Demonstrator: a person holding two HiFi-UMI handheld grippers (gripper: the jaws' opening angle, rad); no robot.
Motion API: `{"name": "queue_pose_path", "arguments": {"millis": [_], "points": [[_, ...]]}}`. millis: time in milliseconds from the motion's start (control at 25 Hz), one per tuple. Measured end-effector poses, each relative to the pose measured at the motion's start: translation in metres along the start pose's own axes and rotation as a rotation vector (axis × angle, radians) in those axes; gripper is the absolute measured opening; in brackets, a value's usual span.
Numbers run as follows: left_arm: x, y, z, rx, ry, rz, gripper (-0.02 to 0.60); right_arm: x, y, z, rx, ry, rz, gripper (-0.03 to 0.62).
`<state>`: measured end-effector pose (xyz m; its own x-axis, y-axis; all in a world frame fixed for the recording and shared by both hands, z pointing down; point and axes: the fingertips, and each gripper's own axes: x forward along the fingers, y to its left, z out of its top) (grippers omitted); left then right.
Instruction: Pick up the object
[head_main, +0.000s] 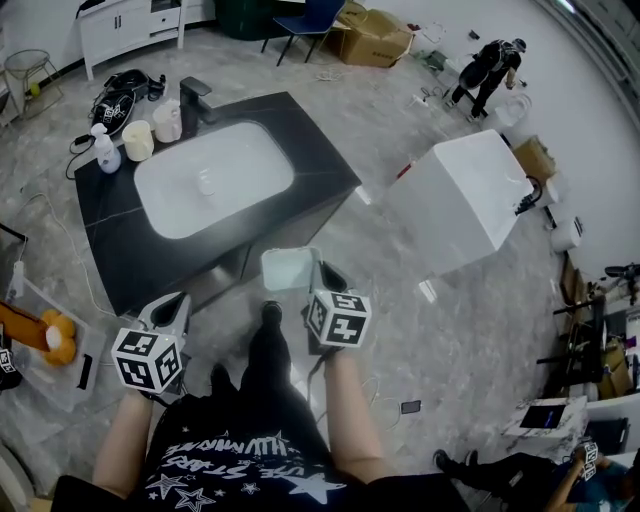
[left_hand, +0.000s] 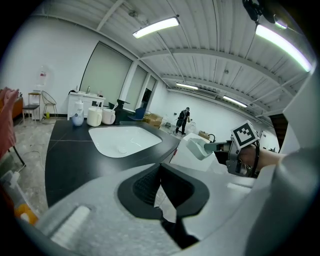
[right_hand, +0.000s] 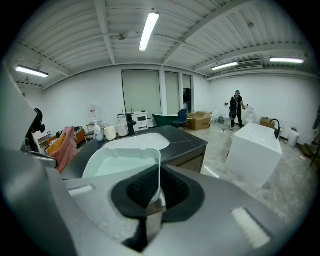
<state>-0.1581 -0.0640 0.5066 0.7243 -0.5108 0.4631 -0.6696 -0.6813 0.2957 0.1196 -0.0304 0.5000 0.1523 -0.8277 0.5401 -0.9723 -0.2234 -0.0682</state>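
My right gripper (head_main: 316, 278) is shut on the thin rim of a pale mint-white tub (head_main: 287, 268), held in the air just off the front edge of the black counter (head_main: 320, 165). In the right gripper view the tub's wall (right_hand: 125, 162) stands pinched between the black pads (right_hand: 172, 192), its open top facing me. The left gripper view shows the same tub (left_hand: 198, 148) out to the right, carried by the right gripper (left_hand: 220, 146). My left gripper (head_main: 172, 306) hangs lower left by my leg, jaws together with nothing in them (left_hand: 161, 176).
A white sink basin (head_main: 213, 178) is set in the counter, with a dark faucet (head_main: 194, 100), two cups (head_main: 137, 140) and a soap bottle (head_main: 105, 150) behind it. A white block-shaped unit (head_main: 465, 200) stands to the right. A person (head_main: 490, 65) is far back; an orange plush (head_main: 45, 335) lies left.
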Motion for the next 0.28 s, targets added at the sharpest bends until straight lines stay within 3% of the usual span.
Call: {"name": "queue_pose_path", "arguments": {"millis": [280], "points": [[0.003, -0.001, -0.009, 0.002, -0.003, -0.016, 0.008, -0.004, -0.003, -0.015, 0.011, 0.002, -0.017, 0.011]]}}
